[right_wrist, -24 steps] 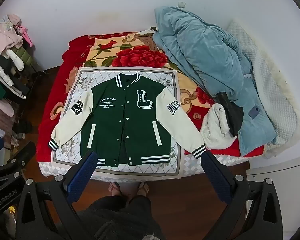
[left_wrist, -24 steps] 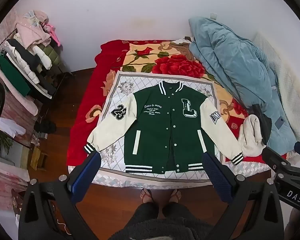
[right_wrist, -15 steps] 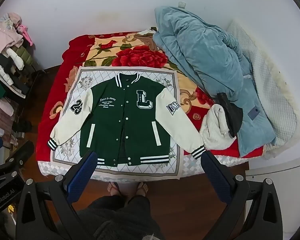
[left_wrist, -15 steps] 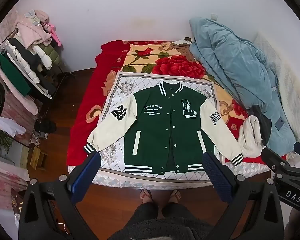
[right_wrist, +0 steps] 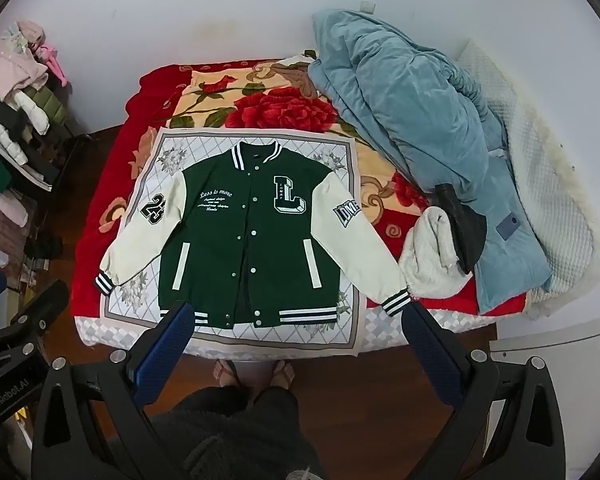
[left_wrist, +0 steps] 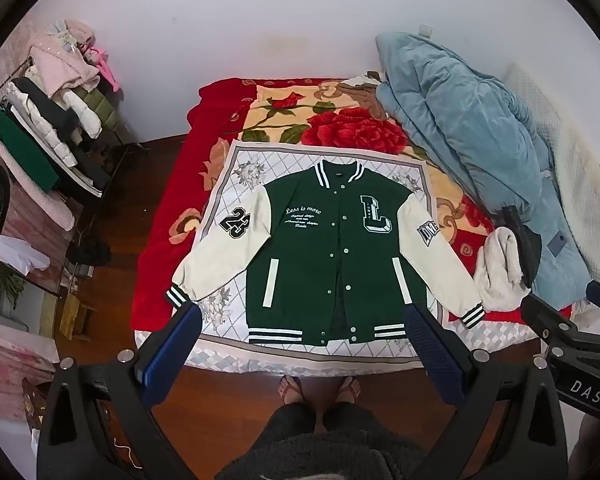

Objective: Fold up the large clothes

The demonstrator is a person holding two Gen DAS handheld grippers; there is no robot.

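A green varsity jacket (left_wrist: 332,256) (right_wrist: 248,240) with cream sleeves lies flat and face up on a white diamond-pattern cloth (left_wrist: 236,184) (right_wrist: 168,152) on the bed, collar away from me, both sleeves spread outward. My left gripper (left_wrist: 304,320) hangs open high above the jacket's hem, its blue fingers (left_wrist: 172,344) wide apart with nothing between them. My right gripper (right_wrist: 296,320) is open too, equally high over the hem, touching nothing. Each gripper shows at the other view's edge: the right gripper (left_wrist: 572,344) and the left gripper (right_wrist: 16,344).
A red rose blanket (left_wrist: 160,240) covers the bed. A blue quilt (left_wrist: 480,152), a white fleece garment (left_wrist: 496,272) and a dark item (left_wrist: 524,244) lie on the right. A rack of clothes (left_wrist: 48,136) stands left. A person's feet (left_wrist: 320,388) stand on the wooden floor at the bed's foot.
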